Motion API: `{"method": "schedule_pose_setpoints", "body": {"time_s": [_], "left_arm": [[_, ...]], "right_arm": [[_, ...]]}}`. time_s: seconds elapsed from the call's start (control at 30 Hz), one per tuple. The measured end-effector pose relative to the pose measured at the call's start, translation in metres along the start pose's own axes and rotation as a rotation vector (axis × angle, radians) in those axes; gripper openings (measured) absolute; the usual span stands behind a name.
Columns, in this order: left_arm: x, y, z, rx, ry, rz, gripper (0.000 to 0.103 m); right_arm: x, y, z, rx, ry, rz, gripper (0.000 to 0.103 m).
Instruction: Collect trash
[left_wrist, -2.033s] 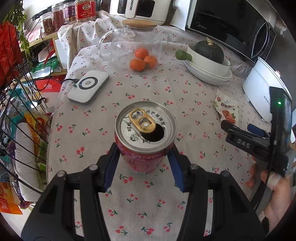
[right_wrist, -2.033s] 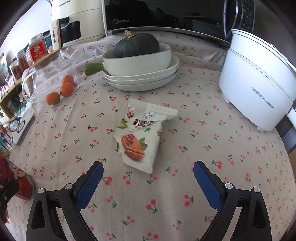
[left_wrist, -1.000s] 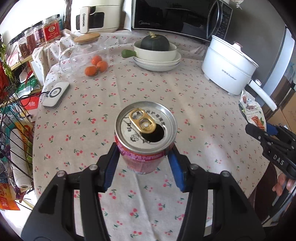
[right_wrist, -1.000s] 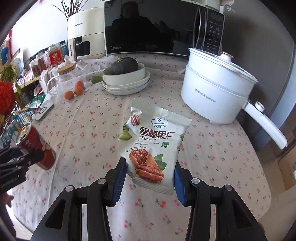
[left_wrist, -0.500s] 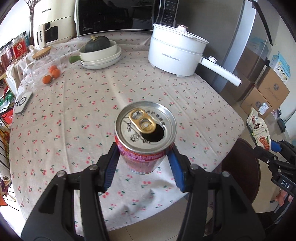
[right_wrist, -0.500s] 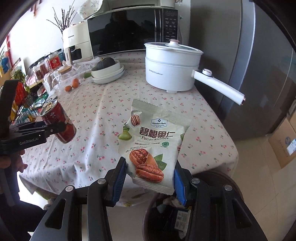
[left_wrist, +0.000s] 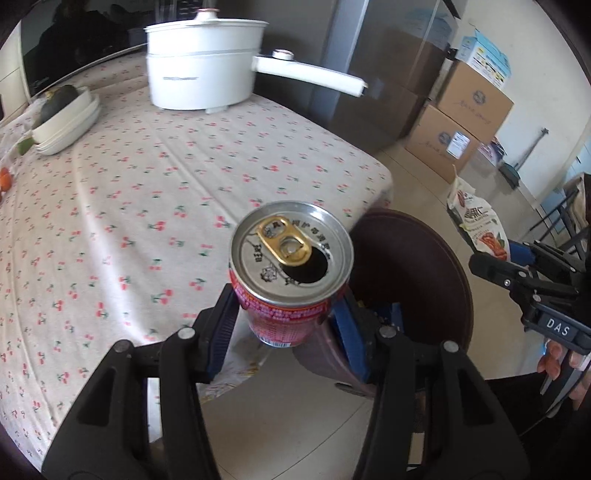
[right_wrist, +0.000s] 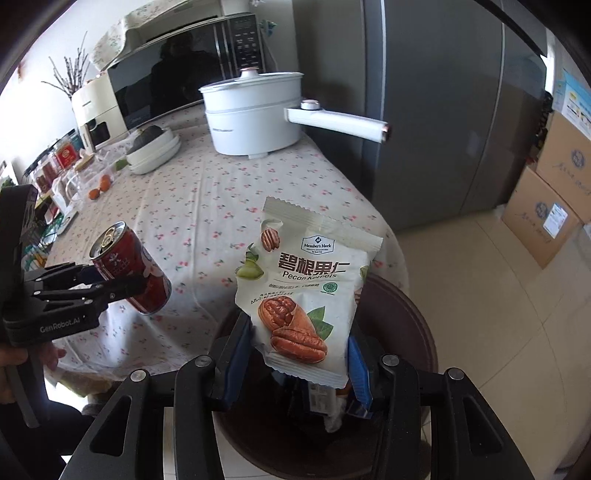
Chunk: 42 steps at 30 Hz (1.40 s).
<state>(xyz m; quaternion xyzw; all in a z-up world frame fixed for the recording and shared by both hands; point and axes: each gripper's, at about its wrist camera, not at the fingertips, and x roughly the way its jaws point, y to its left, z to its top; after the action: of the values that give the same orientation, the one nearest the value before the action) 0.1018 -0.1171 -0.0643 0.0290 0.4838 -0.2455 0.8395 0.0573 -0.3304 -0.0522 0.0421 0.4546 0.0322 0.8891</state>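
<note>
Both grippers now beside bin (right_wrist: 417, 332), left gripper (left_wrist: 284, 317) fingers grasping can (left_wrist: 290, 273), right gripper (right_wrist: 299, 358) fingers grasping pecan bag (right_wrist: 306, 288)

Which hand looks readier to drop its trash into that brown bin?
Probably the right: its tool holds the pecan packet directly over the bin, while the left tool's can hangs by the bin's rim.
</note>
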Motion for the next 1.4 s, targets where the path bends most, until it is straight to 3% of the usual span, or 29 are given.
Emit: {"method": "schedule_pose_setpoints", "body": {"time_s": [0.23, 0.4, 0.9, 0.93, 1.07, 1.23, 1.4], "left_arm": [[0.03, -0.045, 0.0, 0.074, 0.04, -0.085, 0.056], [0.029, -0.054, 0.003, 0.072, 0.016, -0.074, 0.099], [0.012, -0.025, -0.004, 0.037, 0.003, 0.01, 0.102], [0.008, -0.022, -0.005, 0.032, 0.0, 0.012, 0.102], [-0.008, -0.013, -0.008, 0.022, -0.039, 0.052, 0.102], [-0.035, -0.006, -0.013, 0.011, -0.091, 0.088, 0.102], [-0.063, -0.003, -0.019, 0.006, -0.144, 0.12, 0.102]], "right_arm": [[-0.002, -0.043, -0.021, 0.064, 0.041, -0.047, 0.048], [-0.005, -0.057, -0.03, 0.082, 0.056, -0.062, 0.048], [0.004, -0.051, -0.03, 0.094, 0.105, -0.036, 0.051], [0.005, -0.051, -0.03, 0.105, 0.109, -0.031, 0.053], [0.0, -0.055, -0.028, 0.187, 0.078, -0.018, 0.091], [-0.011, -0.052, -0.024, 0.248, 0.031, 0.011, 0.103], [-0.02, -0.027, -0.022, 0.179, 0.04, 0.024, 0.103]]}}
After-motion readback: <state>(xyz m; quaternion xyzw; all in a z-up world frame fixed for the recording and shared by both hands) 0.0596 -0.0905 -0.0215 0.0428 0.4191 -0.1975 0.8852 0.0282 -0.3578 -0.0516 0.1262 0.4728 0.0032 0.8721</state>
